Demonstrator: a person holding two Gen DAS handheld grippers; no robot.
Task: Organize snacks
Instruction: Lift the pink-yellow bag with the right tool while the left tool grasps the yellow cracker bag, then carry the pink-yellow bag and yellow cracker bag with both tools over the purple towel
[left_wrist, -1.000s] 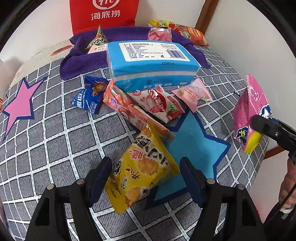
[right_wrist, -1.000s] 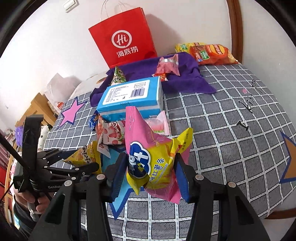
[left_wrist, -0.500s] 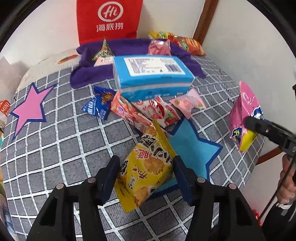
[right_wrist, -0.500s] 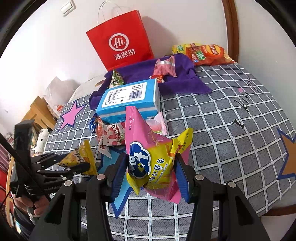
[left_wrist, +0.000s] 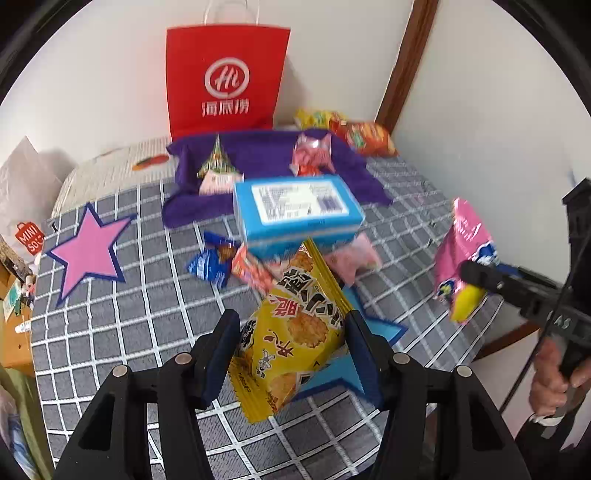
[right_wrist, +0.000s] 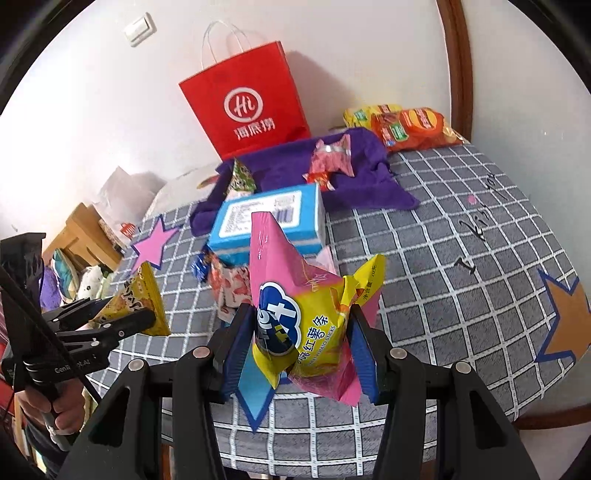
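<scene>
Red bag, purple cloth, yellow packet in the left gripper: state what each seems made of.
Red bag: apparently paper, matte, with crisp flat panels and thin white twisted handles.
Purple cloth: soft napped fabric, perhaps fleece or towelling; it lies rumpled with no shine.
Yellow packet: likely glossy printed plastic film, crinkled, with a flat sealed edge, pinched in the left gripper.

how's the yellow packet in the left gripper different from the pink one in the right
The yellow packet is all yellow with cracker pictures; the pink packet is pink with a yellow panel and blue logo. The yellow looks plump, the pink crumpled. Both are clamped, lifted off the bed.
</scene>
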